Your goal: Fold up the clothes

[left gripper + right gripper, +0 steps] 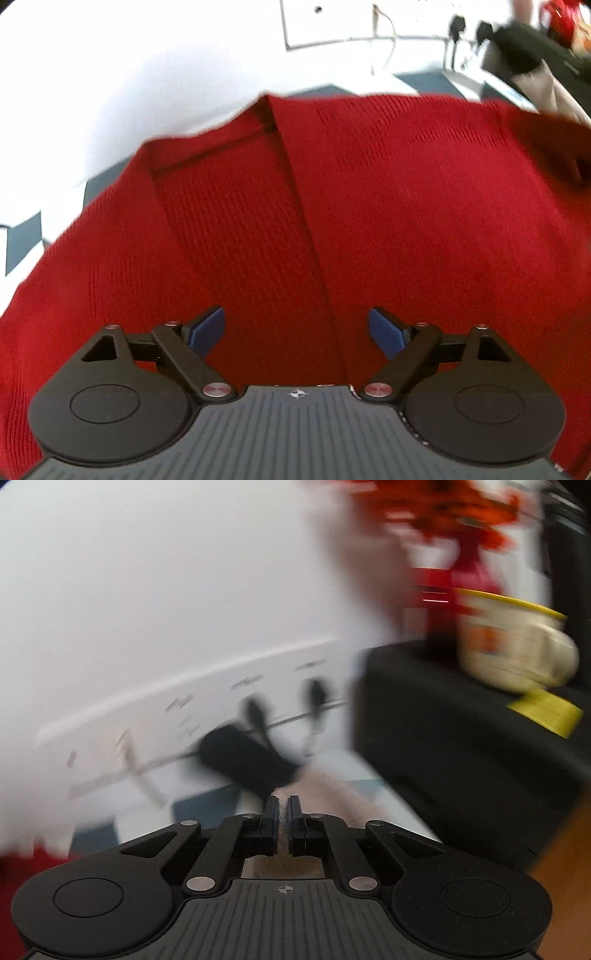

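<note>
A red knit sweater (369, 221) lies spread flat and fills most of the left wrist view, with a folded panel and a straight crease running down its middle. My left gripper (295, 317) hovers just above it, tilted down, its blue pads (208, 330) wide apart and nothing between them. In the blurred right wrist view my right gripper (283, 801) is shut with nothing in it, pointing past the garment toward the wall. Only a red edge of the sweater (22, 867) shows at that view's lower left.
The sweater rests on a white and dark-grey checked surface (22, 243). Beyond it is a white wall with sockets, plugs (255, 709) and a black adapter (247, 760). To the right stands a black cabinet (461, 757) bearing a cream mug (517, 646) and red decorations (461, 509).
</note>
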